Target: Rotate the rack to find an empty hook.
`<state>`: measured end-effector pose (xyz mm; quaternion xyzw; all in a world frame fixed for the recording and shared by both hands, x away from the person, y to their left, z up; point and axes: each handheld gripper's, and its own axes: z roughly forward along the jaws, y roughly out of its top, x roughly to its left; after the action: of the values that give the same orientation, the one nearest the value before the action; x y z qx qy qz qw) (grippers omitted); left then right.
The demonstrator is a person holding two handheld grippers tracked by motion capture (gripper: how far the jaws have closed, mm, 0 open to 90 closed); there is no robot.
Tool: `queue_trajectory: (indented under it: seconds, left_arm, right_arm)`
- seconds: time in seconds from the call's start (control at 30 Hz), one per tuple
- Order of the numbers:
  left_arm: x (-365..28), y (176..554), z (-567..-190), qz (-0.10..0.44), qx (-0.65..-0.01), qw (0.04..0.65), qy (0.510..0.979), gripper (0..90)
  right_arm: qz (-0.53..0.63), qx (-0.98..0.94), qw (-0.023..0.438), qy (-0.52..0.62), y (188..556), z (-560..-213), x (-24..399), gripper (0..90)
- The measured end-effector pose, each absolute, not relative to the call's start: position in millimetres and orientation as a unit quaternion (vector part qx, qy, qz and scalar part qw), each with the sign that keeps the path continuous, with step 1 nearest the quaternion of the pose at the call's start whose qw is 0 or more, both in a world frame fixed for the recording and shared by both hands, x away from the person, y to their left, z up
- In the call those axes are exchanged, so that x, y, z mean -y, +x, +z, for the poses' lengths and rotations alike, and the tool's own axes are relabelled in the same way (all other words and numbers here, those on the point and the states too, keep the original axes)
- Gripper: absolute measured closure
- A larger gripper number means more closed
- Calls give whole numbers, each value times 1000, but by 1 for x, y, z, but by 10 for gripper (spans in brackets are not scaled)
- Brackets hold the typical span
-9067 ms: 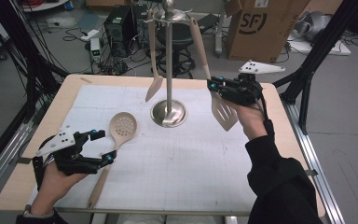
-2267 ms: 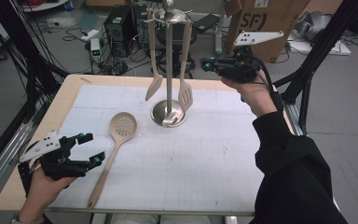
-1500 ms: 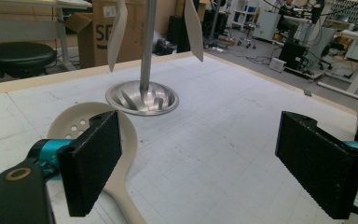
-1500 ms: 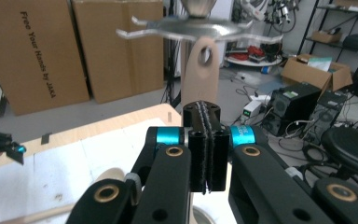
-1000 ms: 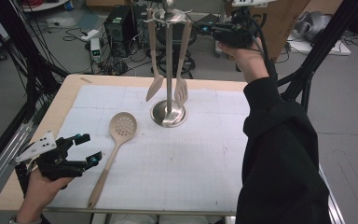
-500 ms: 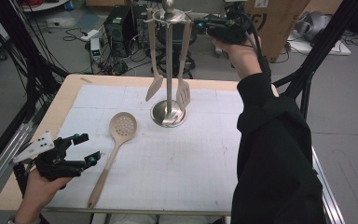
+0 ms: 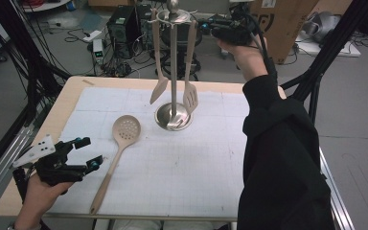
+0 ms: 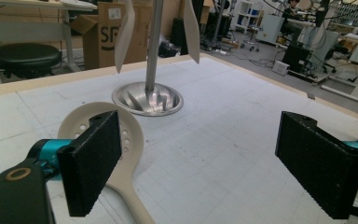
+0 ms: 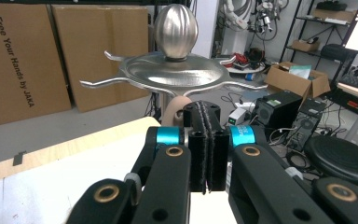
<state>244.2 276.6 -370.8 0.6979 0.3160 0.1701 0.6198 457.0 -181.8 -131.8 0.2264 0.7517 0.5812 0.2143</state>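
Up on the steel rack (image 7: 173,67), the beige slotted turner (image 7: 190,72) hangs from a hook; the right tongs (image 7: 210,28) stay pressed together at its handle top, a detail the right gripper view shows close. Beside it hangs a spatula (image 7: 157,62). On the gridded worktop (image 7: 182,167) lies a perforated skimmer (image 7: 120,143) near the spread left tongs (image 7: 90,152).

High view looks down; both gripper views, low and close, share the stand (image 7: 173,67).
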Motion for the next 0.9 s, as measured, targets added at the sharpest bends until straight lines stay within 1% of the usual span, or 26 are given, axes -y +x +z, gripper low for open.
queue_trajectory:
  seconds: [0.33,0.9]
  left_arm:
    - [-278,244,-370,171,-318,621,695,150]
    - [-275,243,-370,171,-316,619,698,150]
  right_arm:
    - [582,-755,210,216,455,-132,176,900]
    - [584,-762,200,197,440,-132,162,900]
